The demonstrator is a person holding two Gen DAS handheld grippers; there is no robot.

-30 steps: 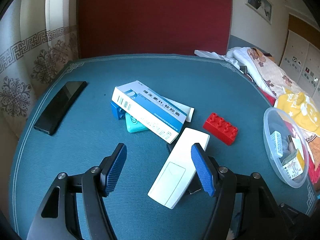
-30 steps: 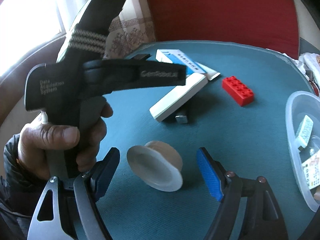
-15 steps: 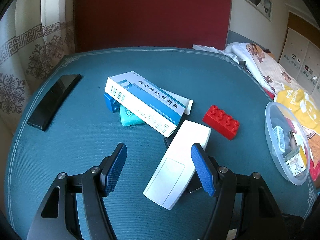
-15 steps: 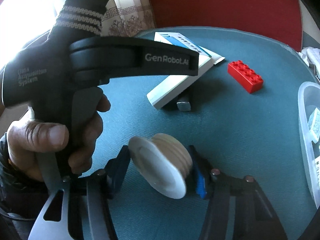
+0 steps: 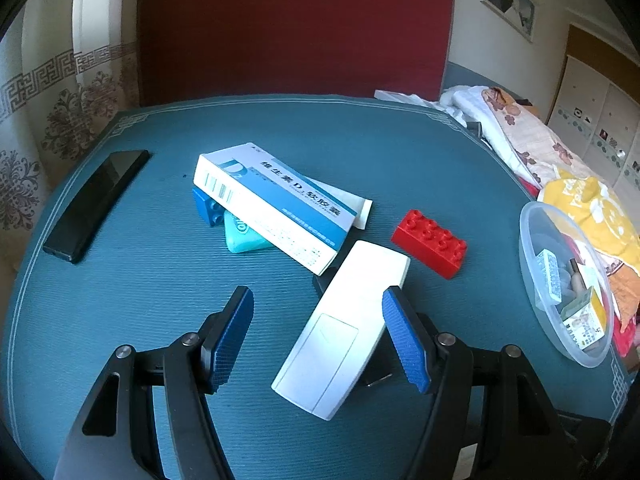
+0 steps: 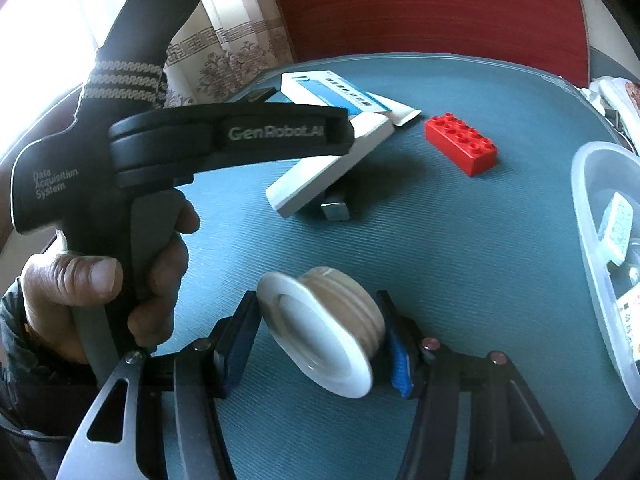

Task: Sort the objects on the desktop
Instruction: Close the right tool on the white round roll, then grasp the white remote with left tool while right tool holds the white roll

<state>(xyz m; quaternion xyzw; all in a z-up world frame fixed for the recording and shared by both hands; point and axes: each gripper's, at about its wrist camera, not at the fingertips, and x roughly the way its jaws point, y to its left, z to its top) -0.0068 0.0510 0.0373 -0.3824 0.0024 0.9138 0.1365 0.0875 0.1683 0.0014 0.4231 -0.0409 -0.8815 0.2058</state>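
Crowding table (image 5: 120, 280): white remote (image 5: 344, 328), red brick (image 5: 430, 238), medicine box (image 5: 272, 204).

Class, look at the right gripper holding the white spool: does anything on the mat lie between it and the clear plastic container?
Nothing visible does. The right gripper is shut on the white spool, and only bare teal mat lies between it and the clear plastic container. The red brick sits farther back.

right hand-held gripper (image 6: 318, 344) | closed onto white spool (image 6: 320, 334) | lifted
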